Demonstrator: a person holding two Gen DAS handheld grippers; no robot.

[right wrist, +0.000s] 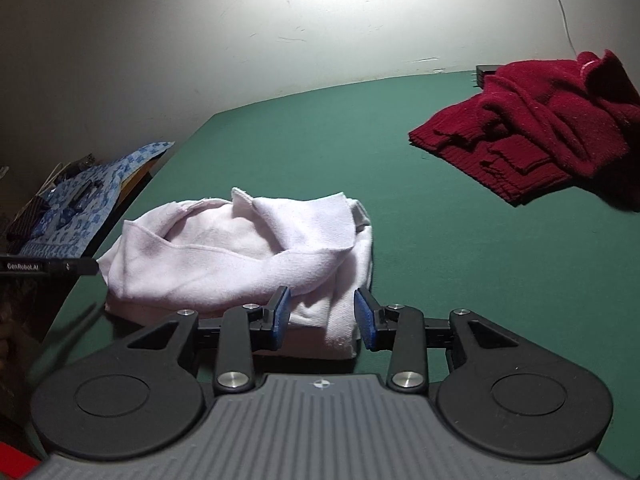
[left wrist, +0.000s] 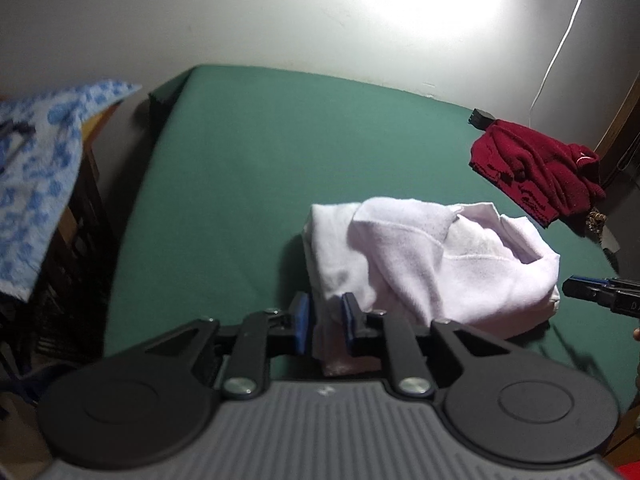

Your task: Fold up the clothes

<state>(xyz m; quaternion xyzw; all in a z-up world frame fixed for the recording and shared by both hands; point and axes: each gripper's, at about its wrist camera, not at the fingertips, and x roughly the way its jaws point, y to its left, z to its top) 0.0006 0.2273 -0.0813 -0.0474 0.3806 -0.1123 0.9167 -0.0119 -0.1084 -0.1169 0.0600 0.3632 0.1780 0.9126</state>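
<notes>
Green table cover [left wrist: 280, 168] under everything, stretched flat up to the pale wall [left wrist: 200, 12]. Pale pink top [left wrist: 432, 264], bunched and partly folded, lying on the green cover near its front edge. Left gripper [left wrist: 325, 318] squeezed onto the near corner of the pink top, blue pads [left wrist: 301, 320] pressing the cloth from both sides. Right gripper [right wrist: 322, 316] spread apart around the other near edge of the pink top, pads not touching it. Dark red sweater [right wrist: 532, 132] in a heap, well apart from the pink top, toward the far right. Blue patterned cloth [left wrist: 36, 184] off past the cover's left edge.
</notes>
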